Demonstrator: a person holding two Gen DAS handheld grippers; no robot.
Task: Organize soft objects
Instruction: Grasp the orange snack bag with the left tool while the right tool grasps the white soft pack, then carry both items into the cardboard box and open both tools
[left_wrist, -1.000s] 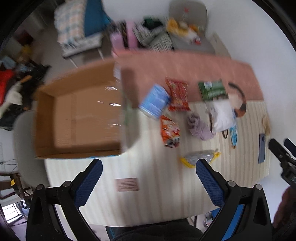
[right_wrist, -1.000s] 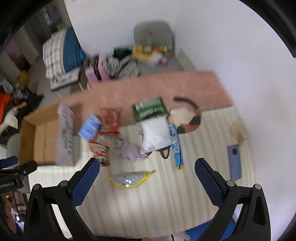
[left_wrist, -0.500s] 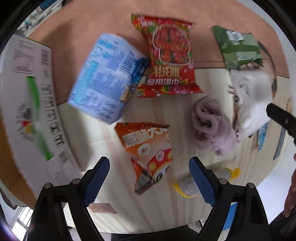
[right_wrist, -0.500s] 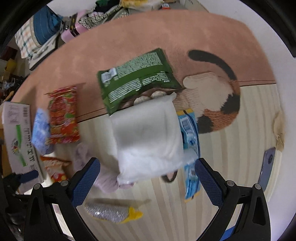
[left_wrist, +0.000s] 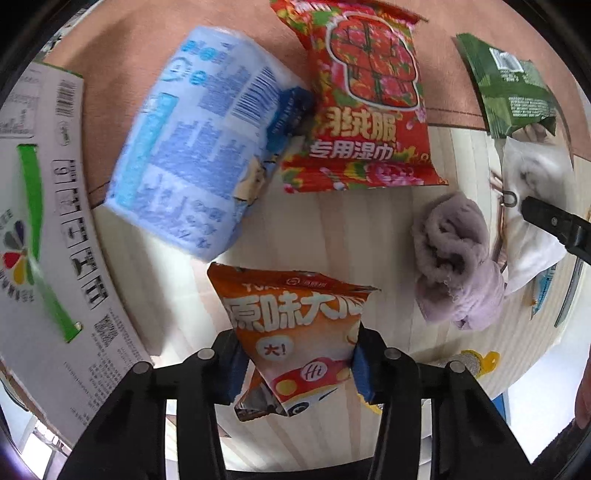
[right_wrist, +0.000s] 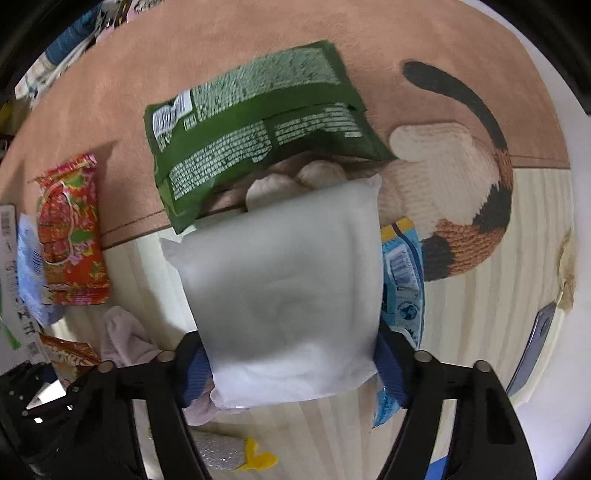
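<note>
Cardboard box (left_wrist: 44, 221) at far left, nearer left gripper (left_wrist: 295, 363).
White soft pack (right_wrist: 284, 295): smooth, pillow-like, on counter (right_wrist: 480, 295), long axis pointing away from right gripper (right_wrist: 291, 373); fingers pressing both sides of near end.
Orange snack bag (left_wrist: 295, 325): crinkly foil, near end pinched between left fingers.
Lilac fleece cloth (left_wrist: 454, 258) lies between.

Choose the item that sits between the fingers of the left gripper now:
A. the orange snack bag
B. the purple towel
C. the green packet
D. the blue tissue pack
A. In the left wrist view, the orange snack bag sits between the blue pads of the left gripper, which touch its two sides, while the other packs lie farther away on the table.
</note>
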